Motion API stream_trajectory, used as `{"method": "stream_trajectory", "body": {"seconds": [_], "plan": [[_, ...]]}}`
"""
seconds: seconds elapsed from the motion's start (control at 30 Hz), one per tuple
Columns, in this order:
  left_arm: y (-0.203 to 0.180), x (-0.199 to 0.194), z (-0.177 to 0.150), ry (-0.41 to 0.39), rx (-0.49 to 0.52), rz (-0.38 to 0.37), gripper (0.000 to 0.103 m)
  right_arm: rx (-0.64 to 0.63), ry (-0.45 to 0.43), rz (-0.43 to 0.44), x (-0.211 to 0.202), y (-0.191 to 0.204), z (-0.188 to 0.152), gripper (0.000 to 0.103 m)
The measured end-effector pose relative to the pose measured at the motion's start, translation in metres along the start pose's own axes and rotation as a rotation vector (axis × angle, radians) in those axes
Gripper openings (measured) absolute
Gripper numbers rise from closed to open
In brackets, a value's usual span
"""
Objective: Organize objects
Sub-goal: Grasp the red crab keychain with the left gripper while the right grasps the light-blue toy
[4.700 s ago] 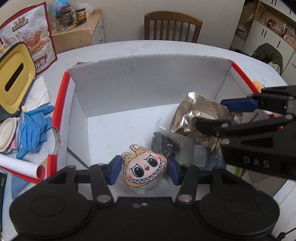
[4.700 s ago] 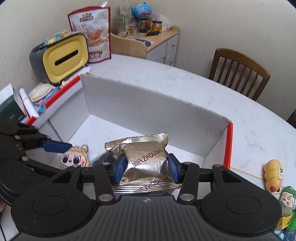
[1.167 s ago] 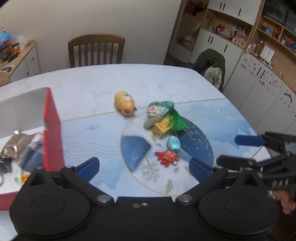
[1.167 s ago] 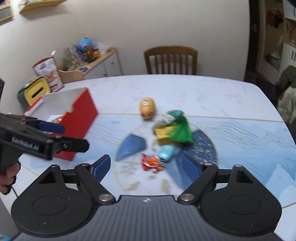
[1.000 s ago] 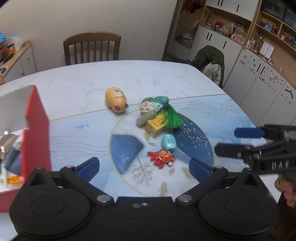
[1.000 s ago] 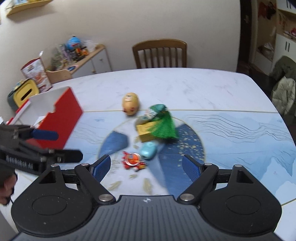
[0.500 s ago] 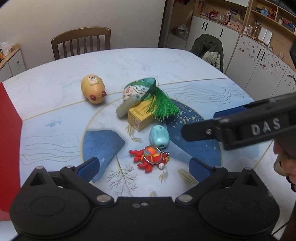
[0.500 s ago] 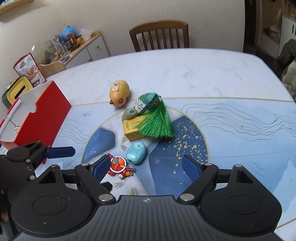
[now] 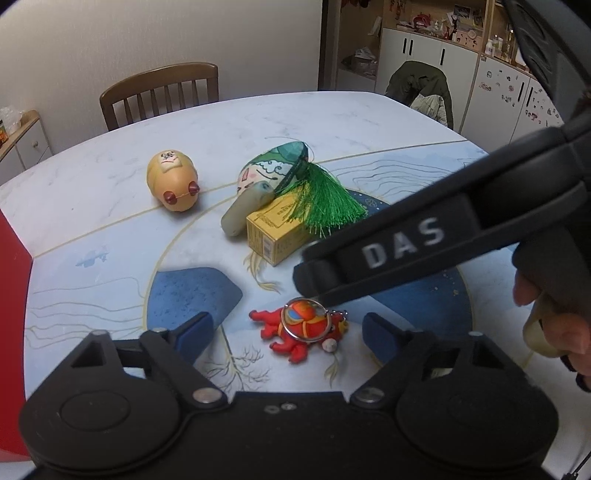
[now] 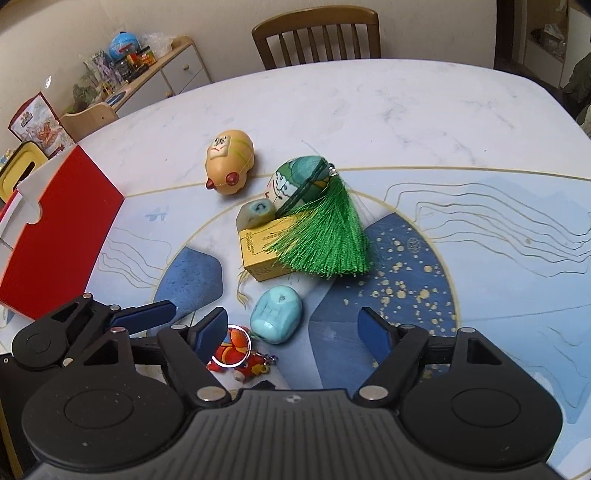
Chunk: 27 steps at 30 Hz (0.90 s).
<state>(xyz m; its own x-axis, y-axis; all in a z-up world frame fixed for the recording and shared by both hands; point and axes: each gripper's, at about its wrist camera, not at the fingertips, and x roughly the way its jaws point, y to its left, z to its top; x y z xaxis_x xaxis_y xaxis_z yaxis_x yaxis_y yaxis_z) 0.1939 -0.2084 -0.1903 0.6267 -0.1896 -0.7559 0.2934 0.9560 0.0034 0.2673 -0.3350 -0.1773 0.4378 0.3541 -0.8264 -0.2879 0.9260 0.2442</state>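
Right wrist | marble table (image 10: 369, 110), wooden chair (image 10: 317, 35) behind | both hand-held grippers' jaws apart, just narrowing, gripping nothing

tassel (image 10: 325, 236) on box (image 10: 262, 251), keychain (image 9: 301, 328) nearest

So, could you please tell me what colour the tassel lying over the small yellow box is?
Bright green tassel, clearest in the right wrist view.

Turquoise toy (image 10: 276, 314) between right hand-held gripper's (image 10: 293, 332) parted, just-closing fingers
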Motion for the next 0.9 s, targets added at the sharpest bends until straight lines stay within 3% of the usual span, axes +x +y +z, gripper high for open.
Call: {"method": "stream_trajectory", "body": {"seconds": [0.07,0.3,0.5,0.67,0.9], "plan": [[-0.001,0.002,-0.001,-0.003,0.005,0.001,0.081,0.001,0.005,0.001,0.004,0.001,0.000,0.068],[-0.007,0.004,-0.003,-0.012,0.027,0.000,0.075,0.029,0.011,0.016,0.012,0.001,0.001,0.058],[-0.011,0.003,-0.001,-0.021,0.043,-0.002,0.061,0.033,0.002,0.022,0.013,0.002,0.002,0.046],[-0.015,0.001,-0.002,-0.018,0.051,0.015,0.060,0.030,0.003,0.030,0.014,0.003,0.001,0.035],[-0.009,-0.002,-0.002,-0.001,0.018,-0.002,0.060,0.036,-0.005,0.029,0.009,0.003,0.001,0.032]]}}
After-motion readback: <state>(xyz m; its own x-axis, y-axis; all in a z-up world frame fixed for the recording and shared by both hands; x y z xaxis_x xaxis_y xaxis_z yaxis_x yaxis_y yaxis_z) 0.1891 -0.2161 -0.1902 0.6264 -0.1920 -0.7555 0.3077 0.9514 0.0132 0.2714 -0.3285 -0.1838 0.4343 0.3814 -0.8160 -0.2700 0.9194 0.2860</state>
